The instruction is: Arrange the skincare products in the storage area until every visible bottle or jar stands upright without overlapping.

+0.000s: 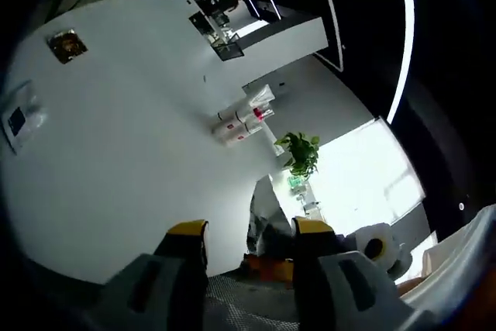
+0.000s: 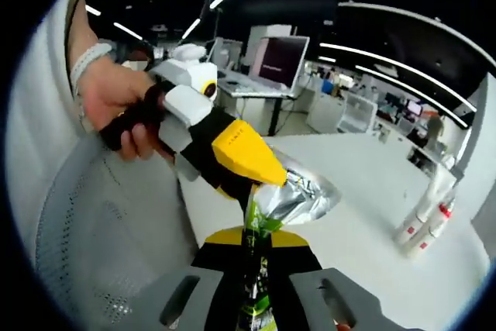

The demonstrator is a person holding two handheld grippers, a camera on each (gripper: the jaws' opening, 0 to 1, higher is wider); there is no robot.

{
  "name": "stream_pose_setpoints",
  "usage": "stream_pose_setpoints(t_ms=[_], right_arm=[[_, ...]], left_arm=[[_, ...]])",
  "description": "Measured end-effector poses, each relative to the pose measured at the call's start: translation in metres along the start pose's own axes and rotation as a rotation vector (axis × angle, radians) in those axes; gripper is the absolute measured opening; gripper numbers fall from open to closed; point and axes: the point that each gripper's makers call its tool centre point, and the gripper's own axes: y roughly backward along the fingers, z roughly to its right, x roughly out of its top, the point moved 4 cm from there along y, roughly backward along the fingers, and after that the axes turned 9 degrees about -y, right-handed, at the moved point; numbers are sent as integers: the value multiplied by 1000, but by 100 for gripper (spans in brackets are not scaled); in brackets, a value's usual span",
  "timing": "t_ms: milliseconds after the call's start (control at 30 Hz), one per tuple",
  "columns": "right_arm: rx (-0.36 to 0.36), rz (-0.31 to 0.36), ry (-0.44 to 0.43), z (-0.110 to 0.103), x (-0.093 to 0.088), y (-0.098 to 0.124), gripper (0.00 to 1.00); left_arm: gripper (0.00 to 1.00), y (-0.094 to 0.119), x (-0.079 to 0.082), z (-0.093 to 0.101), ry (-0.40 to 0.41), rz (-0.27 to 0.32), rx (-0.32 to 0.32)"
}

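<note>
We pinch a crinkled silver-and-green foil pouch (image 2: 273, 215) between both tools, right tool (image 2: 256, 257) clamped on its lower edge, left tool (image 2: 246, 180) gripping above, while white skincare bottles (image 2: 425, 218) wait ahead-right on the white table (image 2: 364, 184), so next we must free the pouch.

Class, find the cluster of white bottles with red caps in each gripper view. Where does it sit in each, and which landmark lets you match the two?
Left gripper view: the white bottles sit just right of centre on the white table, above the jaws.
Right gripper view: the white bottles sit at the far right edge, on the same table.
Shared landmark: the silver pouch, close to the jaws in both.
</note>
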Motion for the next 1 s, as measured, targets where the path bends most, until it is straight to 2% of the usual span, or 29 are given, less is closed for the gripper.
stream_pose_setpoints(t_ms=[33,100,133,167,367,800,1000], right_arm=[[28,13,35,-3,1,-2,4],[24,-3,13,-3,0,-3,4],[28,3,6,-2,0,-2,4],[31,8,-4,-1,0,-2,4],[55,6,-30,-2,0,-2,4],[80,11,-32,-5,-1,-1,4],[86,-2,-41,-5,-4,-2,6]], left_arm=[[28,1,1,1,16,10,-10],[16,2,-2,9,53,-16,-67],[15,1,-1,10,61,-9,-81],[15,2,0,7,38,-2,-54],[15,2,0,5,64,-14,-50],[15,3,0,8,26,-19,-47],[13,2,-2,7,6,-34,-19]])
